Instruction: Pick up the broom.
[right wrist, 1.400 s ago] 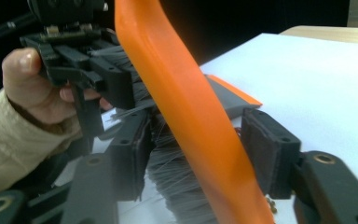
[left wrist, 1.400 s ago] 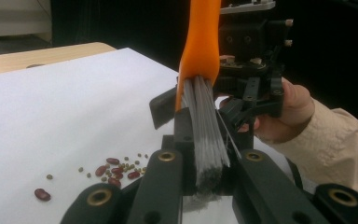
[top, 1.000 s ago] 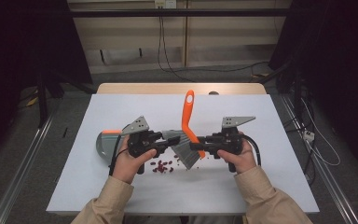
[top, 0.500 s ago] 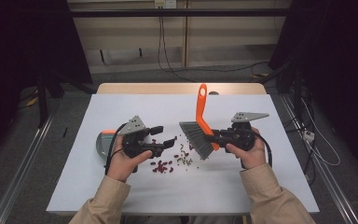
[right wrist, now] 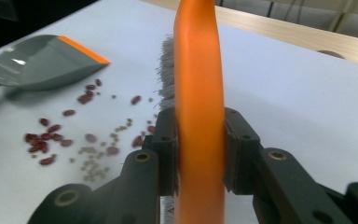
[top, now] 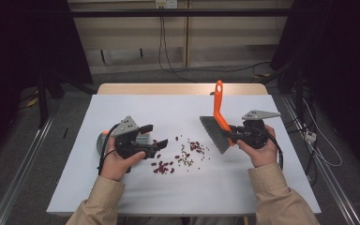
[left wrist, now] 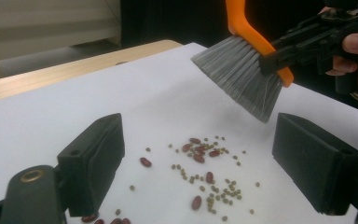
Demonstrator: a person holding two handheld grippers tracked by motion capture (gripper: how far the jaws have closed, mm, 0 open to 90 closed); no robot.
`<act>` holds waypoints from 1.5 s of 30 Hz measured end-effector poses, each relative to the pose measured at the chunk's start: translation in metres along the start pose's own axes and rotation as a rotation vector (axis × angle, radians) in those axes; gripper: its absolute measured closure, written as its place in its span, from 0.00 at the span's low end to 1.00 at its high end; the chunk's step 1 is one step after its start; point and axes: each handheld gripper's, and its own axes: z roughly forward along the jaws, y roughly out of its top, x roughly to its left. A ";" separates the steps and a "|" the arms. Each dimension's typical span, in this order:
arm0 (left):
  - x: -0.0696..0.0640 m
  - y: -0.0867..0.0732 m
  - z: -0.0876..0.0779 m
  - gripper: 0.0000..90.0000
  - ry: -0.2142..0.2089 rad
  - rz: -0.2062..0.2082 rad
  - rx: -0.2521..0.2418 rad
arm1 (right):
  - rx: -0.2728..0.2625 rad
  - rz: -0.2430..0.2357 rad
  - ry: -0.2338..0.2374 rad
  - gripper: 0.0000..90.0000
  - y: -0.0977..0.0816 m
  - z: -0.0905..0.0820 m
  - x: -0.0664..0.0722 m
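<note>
Brush [top: 217,123] in right gripper [top: 231,134], 1 dustpan [right wrist: 42,63], scattered beans [top: 180,157]

Brush [top: 219,117]: smooth orange plastic handle w/ slight sheen, grey synthetic bristles, fine & matt. Dustpan [right wrist: 42,63]: grey plastic, semi-gloss w/ a highlight, orange lip along front edge, looks like rubber or plastic. Right gripper [right wrist: 199,149]: matt black plastic, brass-coloured metal at pivots. Left gripper [left wrist: 214,172]: same matt black, pads slightly textured; light grey plate on top, matt. Table [top: 262,187]: white top, matt, smooth; bare pale wood strip at far edge. Beans [top: 180,157]: dark red ones glossy, small greenish ones dull. Sleeves: beige cloth.
</note>
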 end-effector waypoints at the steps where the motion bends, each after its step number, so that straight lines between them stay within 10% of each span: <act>1: 0.001 -0.001 -0.001 0.17 0.004 -0.001 -0.001 | 0.007 0.004 -0.010 0.78 -0.001 0.000 -0.001; 26: 0.023 -0.023 -0.035 0.13 0.100 0.024 0.028 | 0.221 -0.079 -0.224 0.78 -0.008 0.021 -0.008; 45: 0.025 -0.032 -0.039 0.12 0.120 0.037 0.045 | 0.106 0.037 -0.166 0.77 -0.026 0.035 -0.012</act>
